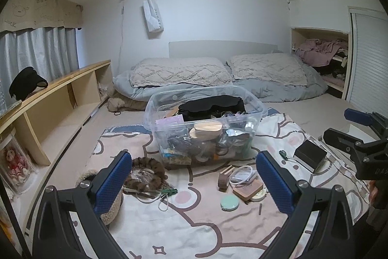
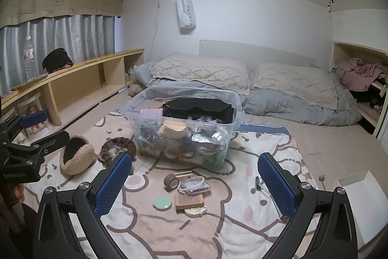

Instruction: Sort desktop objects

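Note:
A clear plastic bin (image 1: 257, 103) (image 2: 236, 98) full of small items stands on a cartoon-print blanket (image 1: 194, 227) (image 2: 169, 234). In front of it lie a brown tape roll (image 1: 223, 178) (image 2: 170, 182), a white cable in a bag (image 1: 242, 177) (image 2: 194, 186), a wooden coaster (image 1: 247, 189) (image 2: 189, 200), a mint round compact (image 1: 229, 202) (image 2: 162, 202) and a round tin (image 2: 194, 212). My left gripper (image 1: 194, 176) hovers open over these, empty. My right gripper (image 2: 195, 176) is open and empty too, above the same pile.
A leopard-print scrunchie (image 1: 148, 169) (image 2: 118, 145) and a fuzzy slipper (image 2: 77, 154) lie left of the bin. A black box (image 1: 310, 154) sits to the right, a white box (image 2: 361, 200) further right. Low wooden shelf (image 1: 55, 98) on the left, pillows (image 2: 201, 72) behind.

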### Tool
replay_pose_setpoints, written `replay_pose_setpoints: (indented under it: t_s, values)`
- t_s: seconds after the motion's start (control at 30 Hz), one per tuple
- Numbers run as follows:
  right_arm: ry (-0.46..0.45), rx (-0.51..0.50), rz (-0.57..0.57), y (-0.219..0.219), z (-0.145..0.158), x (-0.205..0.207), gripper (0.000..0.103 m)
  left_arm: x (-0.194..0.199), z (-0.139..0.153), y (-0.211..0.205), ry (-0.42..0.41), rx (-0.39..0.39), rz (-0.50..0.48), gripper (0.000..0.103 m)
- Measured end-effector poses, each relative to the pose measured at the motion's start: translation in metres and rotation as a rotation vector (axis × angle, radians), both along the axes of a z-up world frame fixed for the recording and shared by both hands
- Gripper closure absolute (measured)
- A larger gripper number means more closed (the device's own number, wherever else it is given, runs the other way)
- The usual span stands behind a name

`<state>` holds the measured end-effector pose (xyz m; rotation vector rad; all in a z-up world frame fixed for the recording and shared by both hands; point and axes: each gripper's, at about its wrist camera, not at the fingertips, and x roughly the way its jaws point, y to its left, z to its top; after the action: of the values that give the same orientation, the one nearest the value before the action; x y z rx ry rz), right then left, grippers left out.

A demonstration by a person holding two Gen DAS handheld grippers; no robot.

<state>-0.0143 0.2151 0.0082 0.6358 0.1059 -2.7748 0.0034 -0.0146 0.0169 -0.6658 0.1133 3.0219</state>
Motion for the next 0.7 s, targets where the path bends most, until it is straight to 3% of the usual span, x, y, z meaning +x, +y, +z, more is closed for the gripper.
replay_pose_setpoints:
  t_s: [0.7]
  values:
    - [-0.007, 0.013, 0.009, -0.0048, -0.0024, 0.0027, 0.0, 0.0015, -0.0011, -0.0015, 0.0, -0.003, 0.0, 0.0]
